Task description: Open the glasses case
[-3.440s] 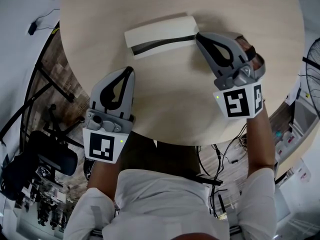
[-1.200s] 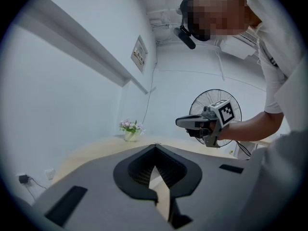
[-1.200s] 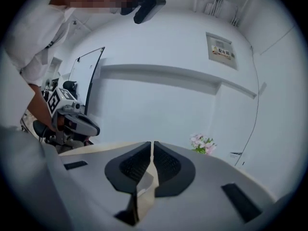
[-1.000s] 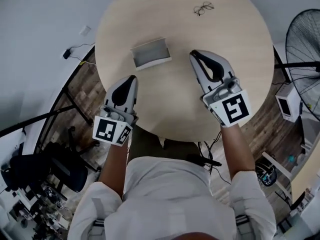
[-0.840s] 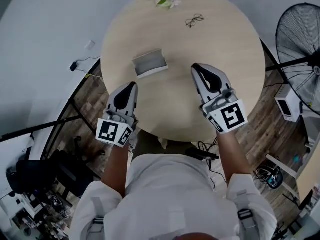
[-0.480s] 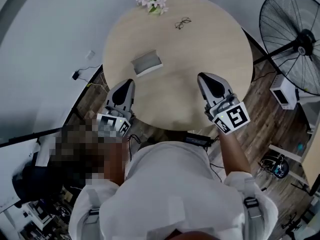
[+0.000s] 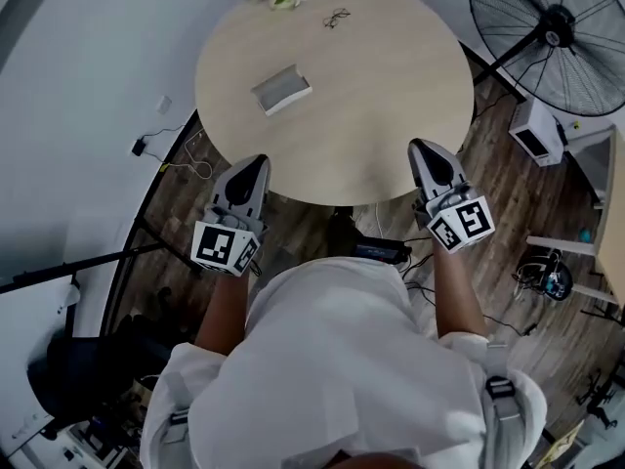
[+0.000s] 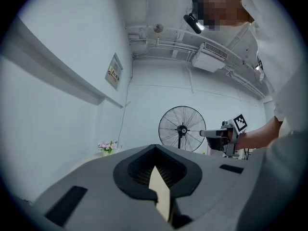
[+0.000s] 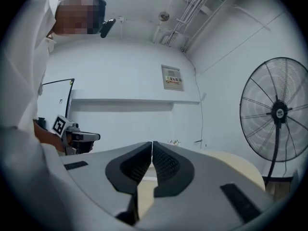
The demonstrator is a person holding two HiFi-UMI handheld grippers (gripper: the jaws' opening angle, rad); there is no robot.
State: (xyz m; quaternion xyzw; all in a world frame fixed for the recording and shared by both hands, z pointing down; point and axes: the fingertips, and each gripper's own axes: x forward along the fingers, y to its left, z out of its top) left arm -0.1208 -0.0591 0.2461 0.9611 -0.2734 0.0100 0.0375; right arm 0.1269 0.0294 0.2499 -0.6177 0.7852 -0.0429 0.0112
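Only distant glasses case point(image 7: 281, 88); lid state unclear.

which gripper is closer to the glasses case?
Left. The left gripper is off the table, roughly in line with the glasses case; the right gripper is farther, off to its right.

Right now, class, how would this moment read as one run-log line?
left tool: shut, empty | right tool: shut, empty | glasses case: on table, neither tool touching it
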